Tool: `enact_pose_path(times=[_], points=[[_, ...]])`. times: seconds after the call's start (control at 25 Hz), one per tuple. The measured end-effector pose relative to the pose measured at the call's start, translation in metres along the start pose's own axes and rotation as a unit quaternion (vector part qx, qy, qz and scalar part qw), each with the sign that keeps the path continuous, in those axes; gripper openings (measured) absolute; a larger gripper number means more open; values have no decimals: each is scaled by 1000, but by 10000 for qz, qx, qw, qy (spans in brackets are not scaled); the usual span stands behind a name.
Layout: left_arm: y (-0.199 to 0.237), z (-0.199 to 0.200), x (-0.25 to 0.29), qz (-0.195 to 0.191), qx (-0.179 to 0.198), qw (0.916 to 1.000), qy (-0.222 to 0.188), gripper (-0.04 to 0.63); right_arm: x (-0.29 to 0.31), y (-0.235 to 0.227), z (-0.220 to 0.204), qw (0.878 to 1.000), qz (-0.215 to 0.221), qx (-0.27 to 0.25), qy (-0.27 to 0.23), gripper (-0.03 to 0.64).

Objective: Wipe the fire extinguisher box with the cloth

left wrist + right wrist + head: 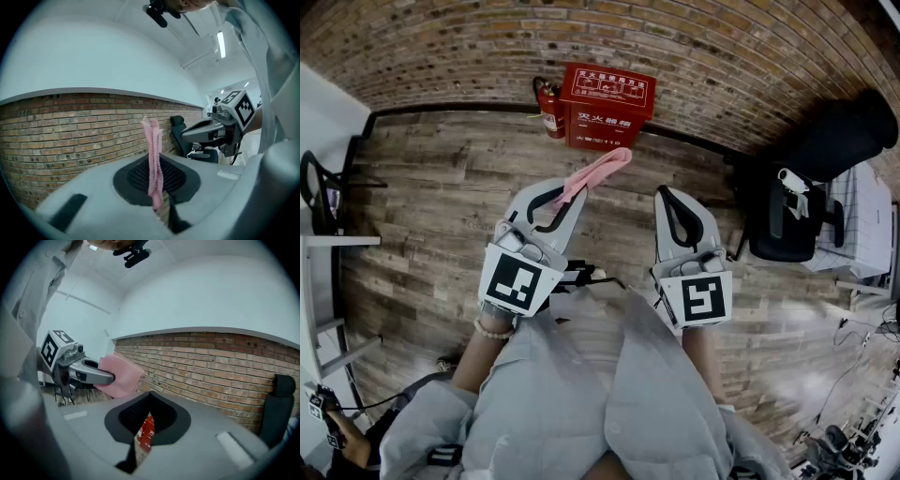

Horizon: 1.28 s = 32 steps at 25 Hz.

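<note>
The red fire extinguisher box (607, 105) stands on the wood floor against the brick wall, with white print on its lid and front. My left gripper (565, 199) is held above the floor short of the box, shut on a pink cloth (598, 173) that sticks out toward it. In the left gripper view the cloth (153, 159) stands up from the closed jaws of the left gripper (157, 206). My right gripper (675, 211) is level with the left, shut and holding nothing. Through the thin slit of the right gripper (140, 437) a strip of the red box (146, 432) shows.
A red fire extinguisher (549, 108) stands just left of the box. A black office chair (787, 216) is at the right beside a white desk (862, 225). A white shelf unit (328, 244) stands at the left. Another person's arm (347, 441) is at the bottom left.
</note>
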<state>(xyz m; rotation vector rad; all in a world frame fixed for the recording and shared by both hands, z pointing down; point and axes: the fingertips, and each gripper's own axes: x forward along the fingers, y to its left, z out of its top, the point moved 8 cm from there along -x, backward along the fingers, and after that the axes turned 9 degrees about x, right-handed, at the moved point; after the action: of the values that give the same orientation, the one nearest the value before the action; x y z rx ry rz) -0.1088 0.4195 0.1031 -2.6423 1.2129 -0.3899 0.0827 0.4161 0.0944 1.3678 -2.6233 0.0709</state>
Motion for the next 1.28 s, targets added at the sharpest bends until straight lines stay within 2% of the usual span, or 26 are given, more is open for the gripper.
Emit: enact_pose_path(times=[0.6, 0.8, 1.08, 1.28], points=[[-4, 1, 3, -35, 15, 10000, 16, 11, -5, -3, -5, 9998, 11, 29, 216, -2], [-9, 3, 3, -7, 3, 10000, 25, 11, -9, -4, -4, 9999, 80, 64, 22, -3], [-20, 15, 3, 195, 13, 9998, -11, 11, -25, -18, -4, 9996, 126, 224, -154, -2], [-37, 20, -3, 414, -60, 9991, 38, 11, -39, -25, -6, 9996, 139, 141, -196, -2]])
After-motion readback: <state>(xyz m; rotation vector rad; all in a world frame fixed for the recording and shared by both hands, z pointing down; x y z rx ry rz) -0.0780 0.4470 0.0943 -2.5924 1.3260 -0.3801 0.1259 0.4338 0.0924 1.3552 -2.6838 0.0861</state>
